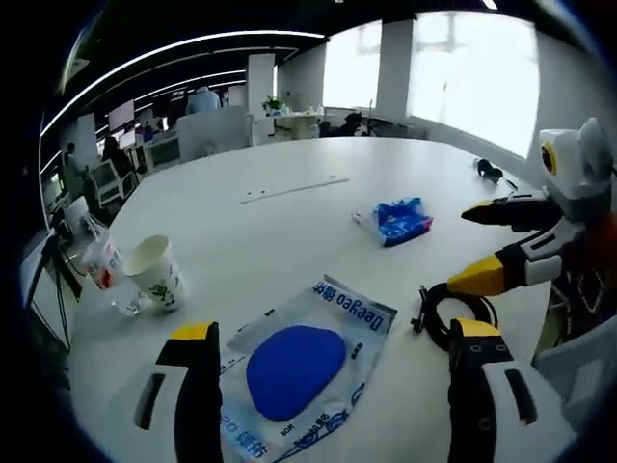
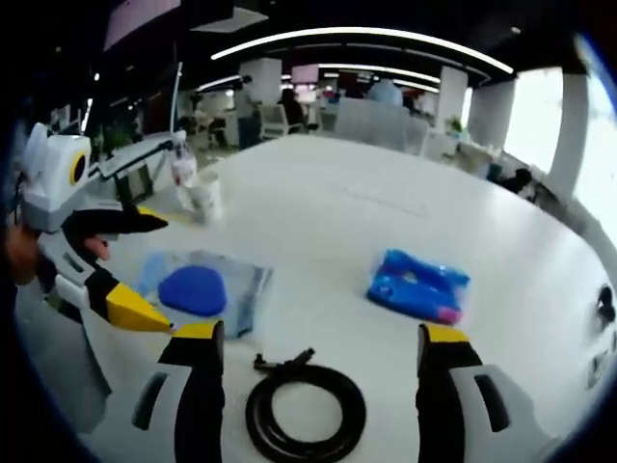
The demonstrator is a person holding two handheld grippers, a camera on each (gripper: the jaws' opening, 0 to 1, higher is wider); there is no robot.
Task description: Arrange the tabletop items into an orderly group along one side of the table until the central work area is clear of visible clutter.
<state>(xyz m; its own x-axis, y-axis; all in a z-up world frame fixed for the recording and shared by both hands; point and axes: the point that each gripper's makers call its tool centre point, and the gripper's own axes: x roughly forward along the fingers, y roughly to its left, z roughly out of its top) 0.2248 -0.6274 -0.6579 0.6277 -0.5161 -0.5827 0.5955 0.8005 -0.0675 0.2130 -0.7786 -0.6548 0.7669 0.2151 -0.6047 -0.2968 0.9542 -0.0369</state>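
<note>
Both tools stand wide apart, holding nothing. The left tool [image 1: 333,342] hovers over a clear plastic packet with a blue oval pad inside [image 1: 294,371], which lies flat on the white round surface [image 1: 289,227]. The right tool [image 2: 318,347] frames a coiled black cable [image 2: 305,413]. A crumpled blue wrapper [image 2: 417,285] lies farther in; a white paper cup [image 1: 157,271] stands near the edge.
</note>
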